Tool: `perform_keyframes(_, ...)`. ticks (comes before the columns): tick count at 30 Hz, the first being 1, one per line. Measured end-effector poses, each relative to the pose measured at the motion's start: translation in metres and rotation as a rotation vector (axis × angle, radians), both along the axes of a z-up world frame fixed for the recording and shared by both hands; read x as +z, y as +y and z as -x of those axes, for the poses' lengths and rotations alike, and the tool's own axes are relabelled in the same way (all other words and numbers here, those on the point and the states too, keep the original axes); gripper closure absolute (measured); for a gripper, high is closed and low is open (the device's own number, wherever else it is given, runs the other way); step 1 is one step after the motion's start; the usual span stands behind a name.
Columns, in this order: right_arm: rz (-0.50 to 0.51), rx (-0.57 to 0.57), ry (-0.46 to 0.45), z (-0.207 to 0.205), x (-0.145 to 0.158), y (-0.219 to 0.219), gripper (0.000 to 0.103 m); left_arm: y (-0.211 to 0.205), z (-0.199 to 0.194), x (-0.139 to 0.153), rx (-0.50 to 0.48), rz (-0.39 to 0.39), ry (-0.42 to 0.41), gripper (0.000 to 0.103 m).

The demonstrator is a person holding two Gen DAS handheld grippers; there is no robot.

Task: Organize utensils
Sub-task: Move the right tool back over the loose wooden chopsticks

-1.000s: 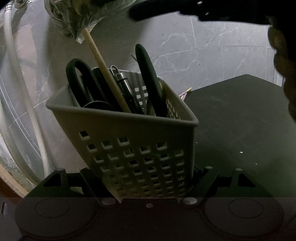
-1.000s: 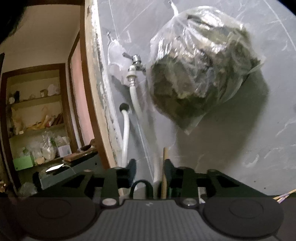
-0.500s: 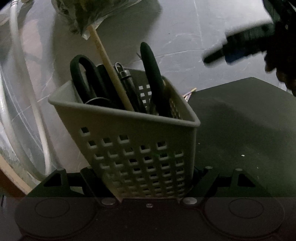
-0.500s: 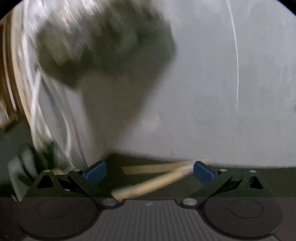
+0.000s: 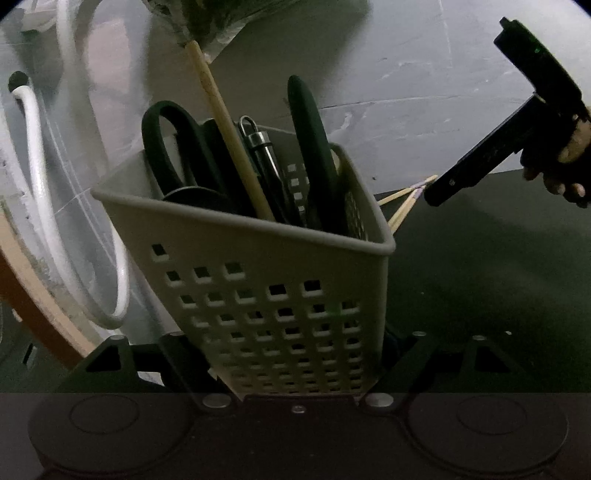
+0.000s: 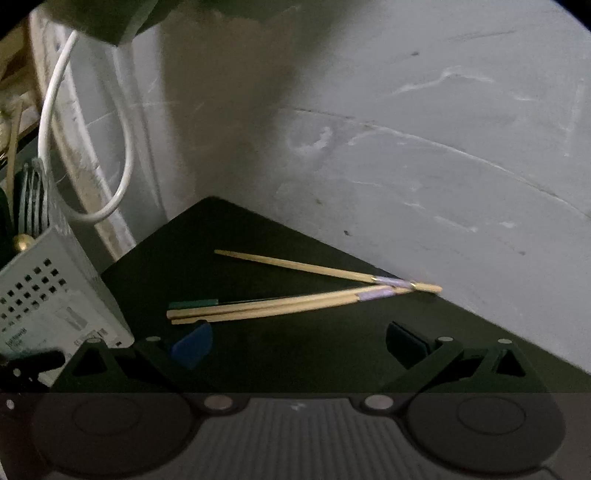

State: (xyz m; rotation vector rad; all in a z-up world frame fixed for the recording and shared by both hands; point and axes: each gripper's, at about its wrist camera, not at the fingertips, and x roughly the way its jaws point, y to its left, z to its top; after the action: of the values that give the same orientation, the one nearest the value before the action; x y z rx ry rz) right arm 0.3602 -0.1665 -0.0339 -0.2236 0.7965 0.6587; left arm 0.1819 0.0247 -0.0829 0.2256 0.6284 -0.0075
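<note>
My left gripper [image 5: 295,354] is shut on a pale perforated utensil basket [image 5: 258,288], held tilted above the dark table. In it stand black scissors [image 5: 166,147], a wooden chopstick [image 5: 225,133], a metal-capped tool [image 5: 260,144] and a dark green handle [image 5: 310,140]. My right gripper [image 6: 299,341] is open and empty, low over the table just in front of several wooden chopsticks [image 6: 295,302] with purple bands and a green-ended stick [image 6: 192,305]. The right gripper also shows in the left wrist view [image 5: 436,195], beside the chopstick ends [image 5: 410,195].
The dark table [image 6: 258,354] sits in a corner of grey marble wall [image 6: 406,129]. A white hose [image 5: 44,206] loops at the left of the basket. A plastic bag [image 5: 214,22] hangs above. The basket shows at the left in the right wrist view [image 6: 48,295].
My right gripper let go of the chopstick in the basket, opened, and swung down right to the chopsticks on the table. The left gripper kept hold of the basket.
</note>
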Motion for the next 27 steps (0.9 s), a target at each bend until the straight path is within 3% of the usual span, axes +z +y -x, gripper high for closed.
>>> perform_keyframes(9,0.038,0.19,-0.01,-0.031,-0.016,0.022,0.0,-0.019,-0.007,-0.002,0.103,-0.011,-0.008,0.019)
perform_keyframes(20,0.004,0.307,0.01,-0.058,-0.022,0.046,0.0,-0.031,-0.007,-0.001,0.155,-0.015,-0.011,0.018)
perform_keyframes(27,-0.057,0.345,0.109,-0.079,-0.032,0.055,0.0,-0.032,-0.007,-0.001,0.162,-0.015,-0.006,0.018)
